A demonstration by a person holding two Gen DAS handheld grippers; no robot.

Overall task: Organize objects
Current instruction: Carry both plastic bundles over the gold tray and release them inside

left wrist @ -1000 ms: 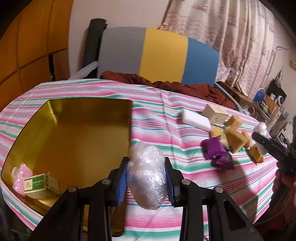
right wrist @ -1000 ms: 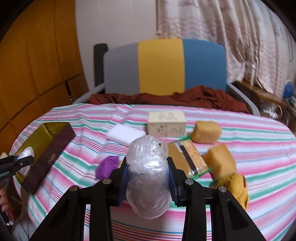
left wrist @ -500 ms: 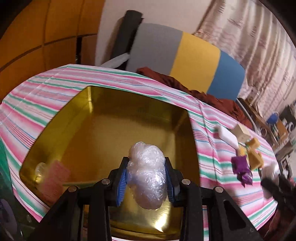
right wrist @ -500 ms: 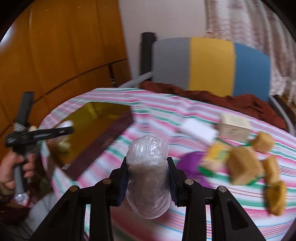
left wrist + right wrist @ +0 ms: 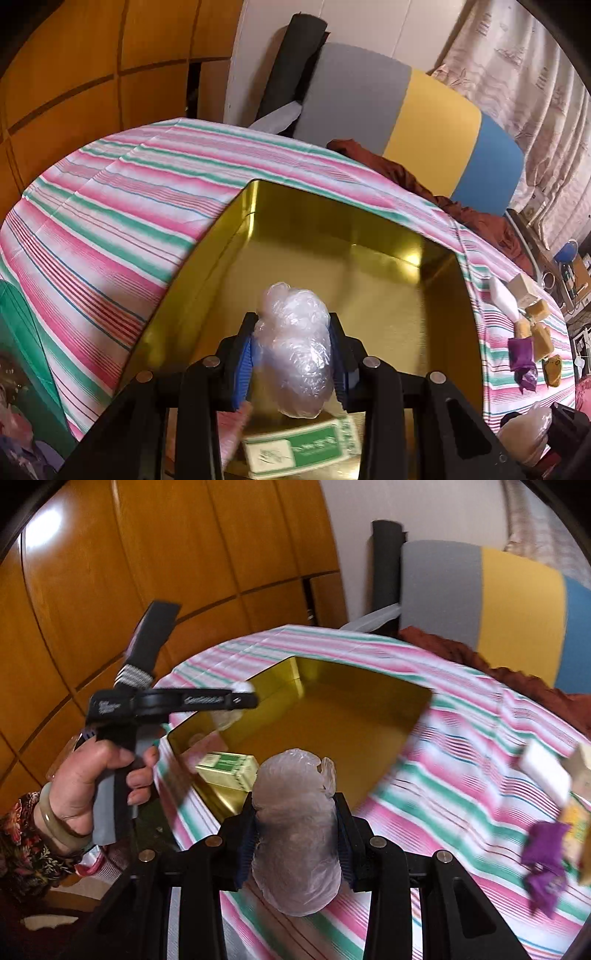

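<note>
My left gripper (image 5: 291,325) is shut on a clear plastic-wrapped bundle (image 5: 295,354) and hangs over the near part of the open gold tin (image 5: 369,266). Below it in the tin lie a green-and-white box (image 5: 303,448) and a pink packet (image 5: 229,428). My right gripper (image 5: 294,801) is shut on a second plastic-wrapped bundle (image 5: 295,849) over the striped cloth, just short of the tin (image 5: 332,716). In the right wrist view the left gripper (image 5: 243,701), held by a hand (image 5: 96,771), hovers above the tin's left corner.
Loose items lie on the striped tablecloth (image 5: 110,229) to the right: a white block (image 5: 546,771), a purple wrapper (image 5: 543,864), yellow blocks (image 5: 541,332), a small carton (image 5: 522,288). A grey, yellow and blue chair (image 5: 406,110) with a rust cloth stands behind the table. Wooden panels are at the left.
Both grippers have swung left with their bundles. The left one went from the tin's right rim to above the green box. The right one left the pile and reached the tin's near edge.
</note>
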